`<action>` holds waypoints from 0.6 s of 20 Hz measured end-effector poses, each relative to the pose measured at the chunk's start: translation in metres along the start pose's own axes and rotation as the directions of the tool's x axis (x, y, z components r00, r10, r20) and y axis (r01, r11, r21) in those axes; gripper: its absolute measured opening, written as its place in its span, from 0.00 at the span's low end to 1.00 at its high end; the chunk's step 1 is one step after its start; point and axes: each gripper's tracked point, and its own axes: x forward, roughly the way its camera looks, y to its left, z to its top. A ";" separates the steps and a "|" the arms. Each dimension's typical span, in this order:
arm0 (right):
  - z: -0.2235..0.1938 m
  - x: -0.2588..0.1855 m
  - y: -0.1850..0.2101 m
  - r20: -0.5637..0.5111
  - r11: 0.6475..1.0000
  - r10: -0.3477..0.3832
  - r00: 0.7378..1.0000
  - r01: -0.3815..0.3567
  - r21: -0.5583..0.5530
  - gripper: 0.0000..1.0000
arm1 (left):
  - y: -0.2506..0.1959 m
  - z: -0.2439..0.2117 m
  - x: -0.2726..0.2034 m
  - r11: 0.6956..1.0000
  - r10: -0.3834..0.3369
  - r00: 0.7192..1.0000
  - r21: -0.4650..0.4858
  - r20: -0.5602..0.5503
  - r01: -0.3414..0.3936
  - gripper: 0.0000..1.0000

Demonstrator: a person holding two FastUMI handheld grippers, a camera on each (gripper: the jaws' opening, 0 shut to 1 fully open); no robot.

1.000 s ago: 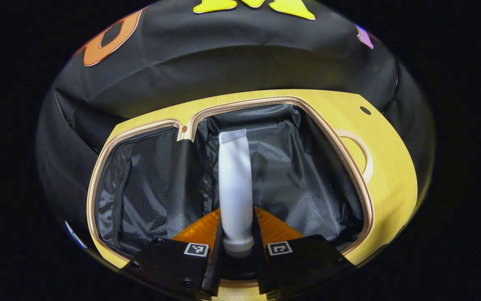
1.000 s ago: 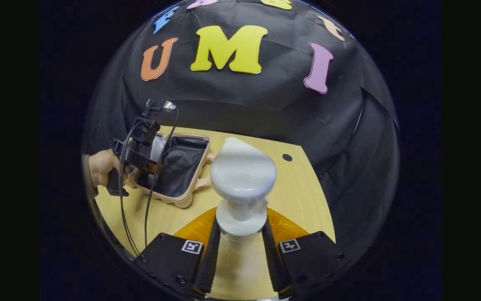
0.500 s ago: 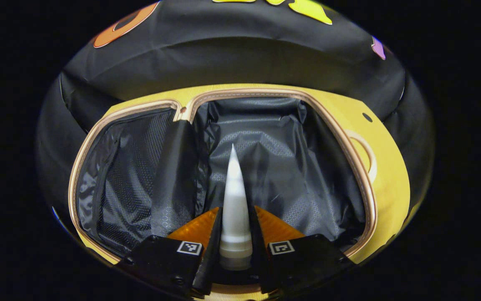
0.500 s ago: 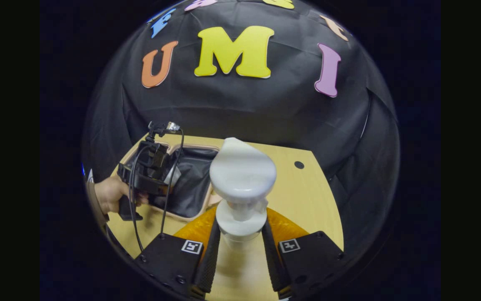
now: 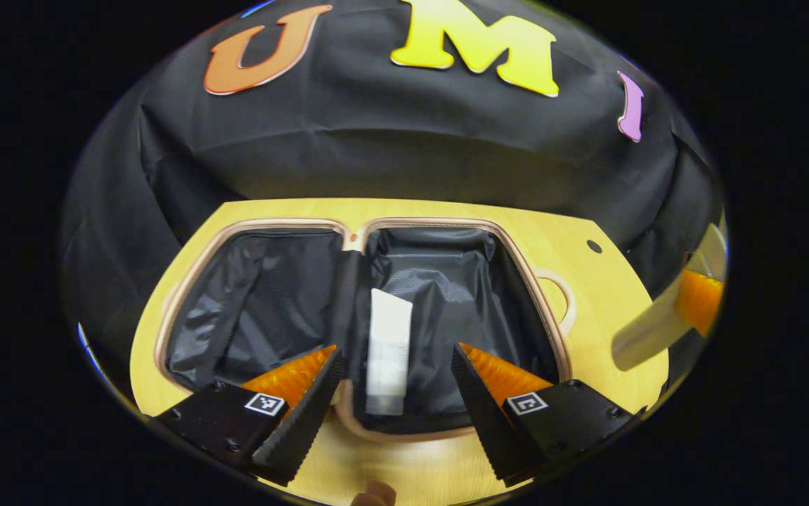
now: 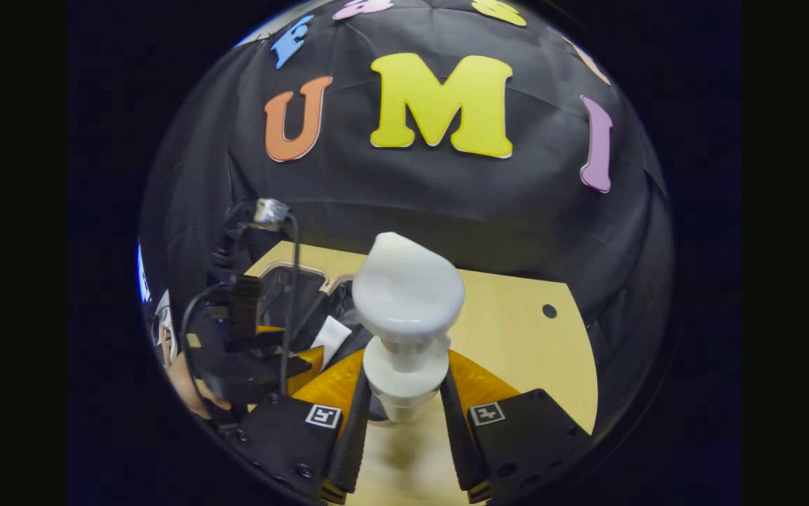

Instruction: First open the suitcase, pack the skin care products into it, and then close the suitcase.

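The suitcase (image 5: 263,302) lies open on the wooden table, both halves lined in black. A white tube (image 5: 388,344) lies flat in its right half, cap toward me. My left gripper (image 5: 396,350) hovers open just above and in front of the tube, fingers spread to either side. In the right gripper view, my right gripper (image 6: 405,372) is shut on the neck of a white pump bottle (image 6: 408,302), held upright over the table right of the suitcase (image 6: 274,281). The left gripper (image 6: 249,351) and the tube (image 6: 330,336) show there at the left.
The light wooden table (image 5: 608,281) has a small dark hole (image 5: 593,246) near its far right corner. The suitcase handle loop (image 5: 564,302) sticks out toward the right. The bottle (image 5: 650,327) in the right gripper shows at the far right of the left gripper view. Black cloth walls the booth.
My left gripper opened and let go of the white tube, which now lies in the suitcase's right half, then drew back and up. The right gripper with the pump bottle moved closer to the suitcase.
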 end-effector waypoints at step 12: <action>-0.079 0.115 0.056 -0.316 0.997 0.043 0.948 -0.022 0.070 0.49 | 0.080 0.050 -0.158 0.997 0.082 0.881 -0.039 0.466 -0.072 0.98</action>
